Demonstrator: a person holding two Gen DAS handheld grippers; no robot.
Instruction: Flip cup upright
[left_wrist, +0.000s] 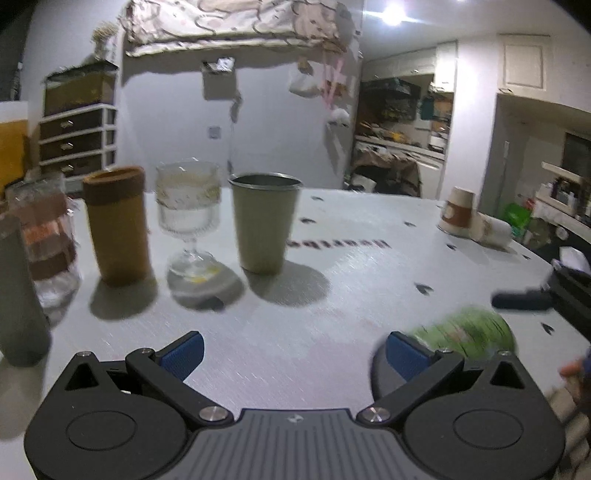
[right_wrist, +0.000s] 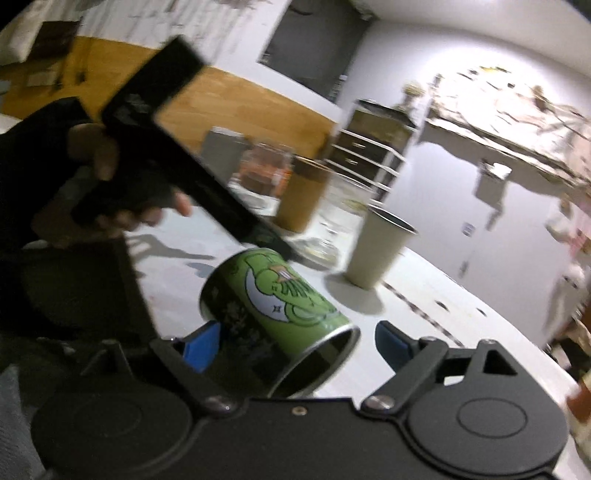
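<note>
A green printed cup (right_wrist: 284, 299) lies on its side on the white table, its open mouth toward the right wrist camera. My right gripper (right_wrist: 295, 349) is open, its blue pads (right_wrist: 201, 349) on either side of the cup's mouth end, not closed on it. In the left wrist view the cup (left_wrist: 469, 332) is a green blur at lower right, just beyond the right blue pad (left_wrist: 406, 354). My left gripper (left_wrist: 291, 350) is open and empty above the table. The left gripper's body (right_wrist: 177, 147) and the hand on it fill the upper left of the right wrist view.
Upright in a row at the back left stand a tan metal cup (left_wrist: 264, 225), a stemmed glass (left_wrist: 188, 218), a brown cylinder (left_wrist: 118, 225) and a grey cylinder (left_wrist: 20, 295). Paper cups (left_wrist: 458, 216) sit far right on the table (left_wrist: 351, 280).
</note>
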